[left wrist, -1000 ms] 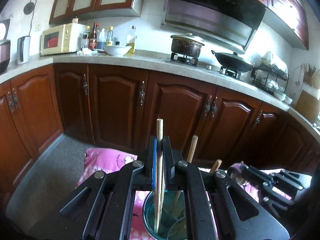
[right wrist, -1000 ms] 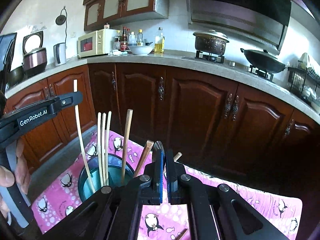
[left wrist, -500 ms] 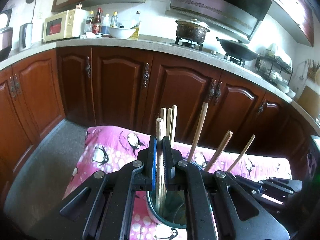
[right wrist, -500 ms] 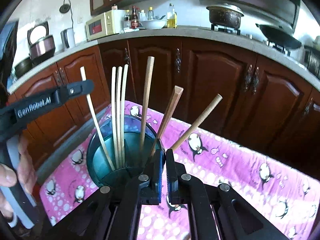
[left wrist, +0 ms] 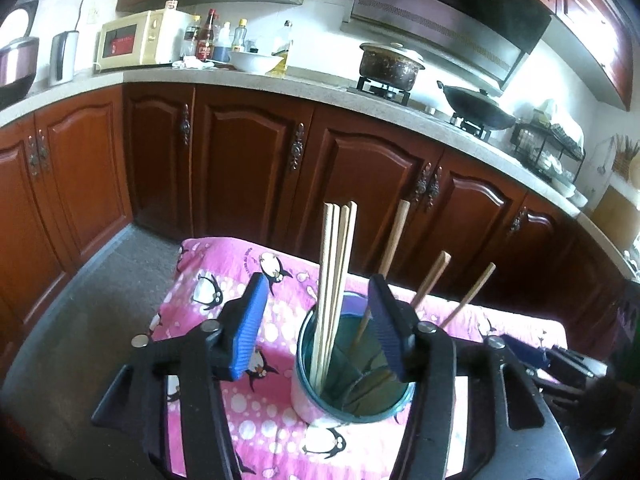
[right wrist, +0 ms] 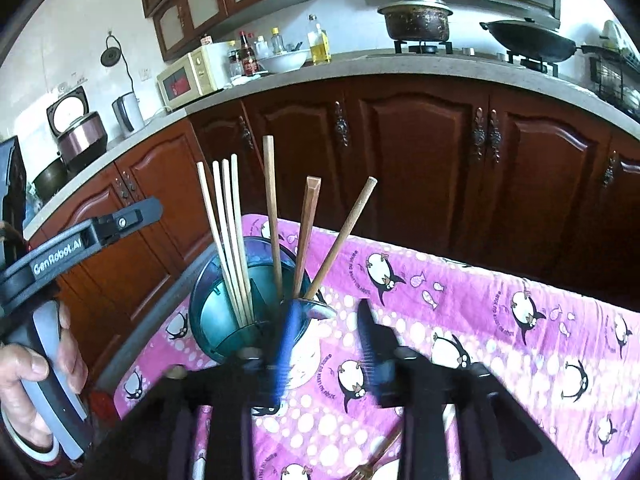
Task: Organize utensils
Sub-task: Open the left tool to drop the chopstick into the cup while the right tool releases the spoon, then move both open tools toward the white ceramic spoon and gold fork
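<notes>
While opening over teal holder of chopsticks, left tool and right tool gripped nothing.

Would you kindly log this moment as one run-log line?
left gripper: opening, empty | right gripper: opening, empty | pale wooden chopsticks: standing in teal plastic holder

Right tool motion-blurred; fork cut off below.

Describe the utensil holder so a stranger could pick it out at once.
On the pink penguin-print cloth before the dark wooden cabinets stands a round teal translucent plastic cup. It alone stands upright, holding pale bamboo chopsticks and darker brown wooden ones.
</notes>
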### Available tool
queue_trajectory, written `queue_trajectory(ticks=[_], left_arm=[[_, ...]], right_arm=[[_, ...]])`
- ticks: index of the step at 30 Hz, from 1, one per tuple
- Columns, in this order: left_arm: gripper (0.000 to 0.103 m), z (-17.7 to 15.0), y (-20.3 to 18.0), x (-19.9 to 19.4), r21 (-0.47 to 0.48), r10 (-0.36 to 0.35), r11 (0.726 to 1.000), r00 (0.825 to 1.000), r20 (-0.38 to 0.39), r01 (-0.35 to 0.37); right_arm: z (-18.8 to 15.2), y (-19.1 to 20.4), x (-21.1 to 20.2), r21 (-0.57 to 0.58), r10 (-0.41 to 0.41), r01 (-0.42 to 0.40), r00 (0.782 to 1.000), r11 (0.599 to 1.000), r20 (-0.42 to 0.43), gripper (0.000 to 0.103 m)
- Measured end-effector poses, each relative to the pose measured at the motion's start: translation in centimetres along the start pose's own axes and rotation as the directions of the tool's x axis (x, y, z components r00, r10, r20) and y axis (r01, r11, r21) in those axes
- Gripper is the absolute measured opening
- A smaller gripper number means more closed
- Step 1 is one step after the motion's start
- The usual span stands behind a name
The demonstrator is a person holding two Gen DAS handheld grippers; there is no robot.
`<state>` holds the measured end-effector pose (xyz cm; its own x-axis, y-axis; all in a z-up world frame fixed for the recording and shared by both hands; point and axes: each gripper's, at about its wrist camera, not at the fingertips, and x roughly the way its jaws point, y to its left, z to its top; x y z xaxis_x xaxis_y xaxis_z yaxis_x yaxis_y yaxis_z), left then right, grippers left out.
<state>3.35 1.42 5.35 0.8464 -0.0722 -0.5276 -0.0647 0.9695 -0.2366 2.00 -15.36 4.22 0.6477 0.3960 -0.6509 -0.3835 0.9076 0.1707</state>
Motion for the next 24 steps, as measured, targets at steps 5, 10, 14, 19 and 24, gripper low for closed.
queue_trajectory(ticks=[5, 10, 14, 19, 24], left_arm=[[0.063, -1.1, -1.4, -0.9, 0.042, 0.013, 0.999, 1.0, 0.0, -0.013], [0.066, -2.0, -2.9, -1.5, 0.087, 0.019, 0.996, 1.0, -0.001, -0.019], [0.068, -2.5, -3.8, -2.0, 0.103, 0.016, 0.995, 1.0, -0.004, -0.015], [0.069, -3.3, -4.9, -2.3, 0.129, 0.008, 0.992, 1.0, -0.015, -0.006], [0.07, -4.2, -6.4, -2.4, 0.152, -0.011, 0.988, 0.999, -0.037, 0.017]], right_arm=[[0.0, 0.4, -1.4, -0.006, -0.012, 0.012, 1.0, 1.0, 0.02, 0.033], [0.1, 0.6, -2.8, -0.007, -0.032, 0.033, 0.998, 0.999, 0.048, 0.04], [0.0, 0.7, -3.6, -0.002, -0.048, 0.048, 0.997, 0.999, 0.053, 0.043], [-0.4, 0.0, -4.8, 0.017, -0.063, 0.062, 0.996, 0.998, 0.065, 0.043], [-1.1, -1.2, -6.1, 0.037, -0.091, 0.089, 0.994, 0.995, 0.065, 0.044]])
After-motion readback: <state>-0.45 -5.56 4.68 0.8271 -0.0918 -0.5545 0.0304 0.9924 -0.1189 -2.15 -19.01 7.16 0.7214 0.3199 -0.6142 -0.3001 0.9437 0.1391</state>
